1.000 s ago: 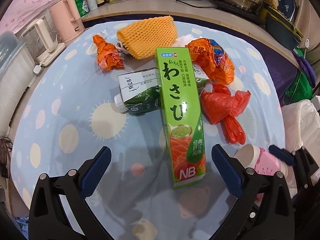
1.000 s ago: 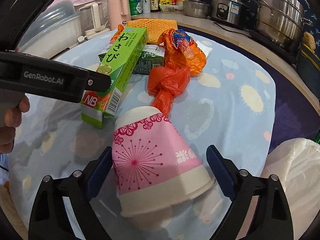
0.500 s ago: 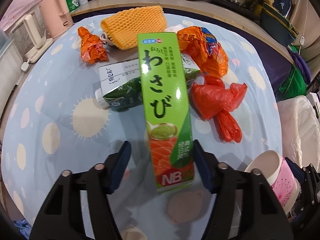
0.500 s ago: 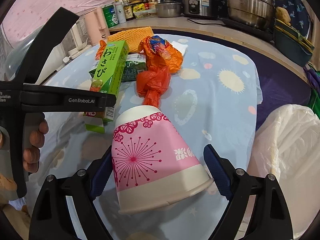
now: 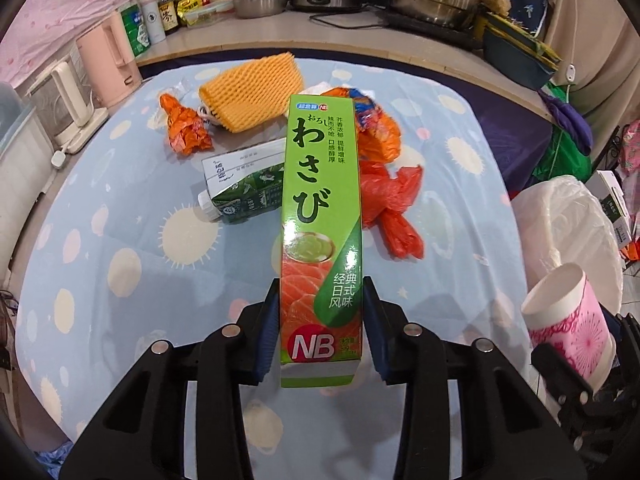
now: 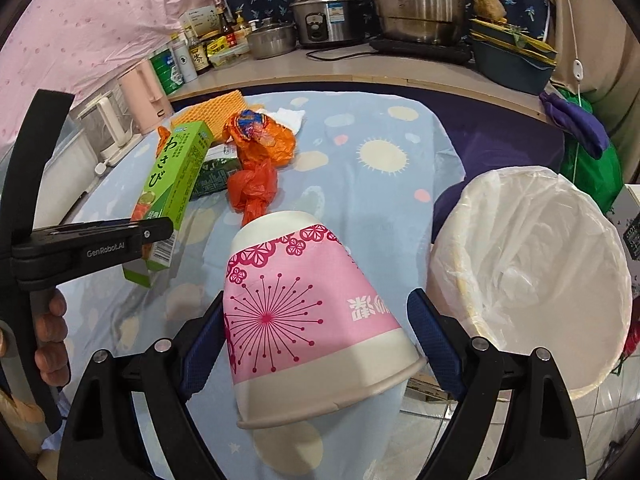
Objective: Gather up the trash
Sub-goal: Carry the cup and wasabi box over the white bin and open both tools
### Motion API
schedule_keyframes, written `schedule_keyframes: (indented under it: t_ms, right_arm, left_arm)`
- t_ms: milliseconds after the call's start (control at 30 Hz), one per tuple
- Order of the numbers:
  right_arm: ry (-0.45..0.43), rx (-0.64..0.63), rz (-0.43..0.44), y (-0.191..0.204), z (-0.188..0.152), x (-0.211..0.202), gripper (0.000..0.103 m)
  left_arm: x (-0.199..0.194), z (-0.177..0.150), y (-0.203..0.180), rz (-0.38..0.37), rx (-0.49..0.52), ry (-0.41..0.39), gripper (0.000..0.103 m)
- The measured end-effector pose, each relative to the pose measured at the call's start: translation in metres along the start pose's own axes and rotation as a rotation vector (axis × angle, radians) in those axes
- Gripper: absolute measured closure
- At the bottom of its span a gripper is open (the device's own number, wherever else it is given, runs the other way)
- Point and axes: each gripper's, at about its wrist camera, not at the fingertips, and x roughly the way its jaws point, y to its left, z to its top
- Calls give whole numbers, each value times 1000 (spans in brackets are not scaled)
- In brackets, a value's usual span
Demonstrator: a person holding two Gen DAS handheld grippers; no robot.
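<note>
1. The left gripper (image 5: 320,334) has just been closing; its jaws now pinch the near end of the wasabi box (image 5: 322,216), lifted over the table (image 5: 120,240).
2. The right gripper (image 6: 316,332) holds the pink cup (image 6: 308,312) in wide jaws, just beside the lined bin (image 6: 532,264) off the table's right edge.
3. Nothing shows inside the bin.
4. Left near the table's far edge: foam net (image 5: 248,92), carton (image 5: 244,188), orange wrappers (image 5: 184,126), red bag (image 5: 392,208).
</note>
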Motion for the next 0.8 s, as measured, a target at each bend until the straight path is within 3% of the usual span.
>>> schedule_keyframes:
  t_ms: [367, 533, 800]
  right_arm:
    - [-116, 171, -147, -73, 7, -46, 19]
    - [-134, 262, -246, -114, 3, -55, 19]
    - [-132, 354, -329, -165, -3, -51, 19]
  left_arm:
    - [-48, 0, -52, -89, 115, -72, 66]
    - [-58, 2, -90, -140, 184, -94, 66]
    - [-58, 8, -151, -218, 284, -99, 66]
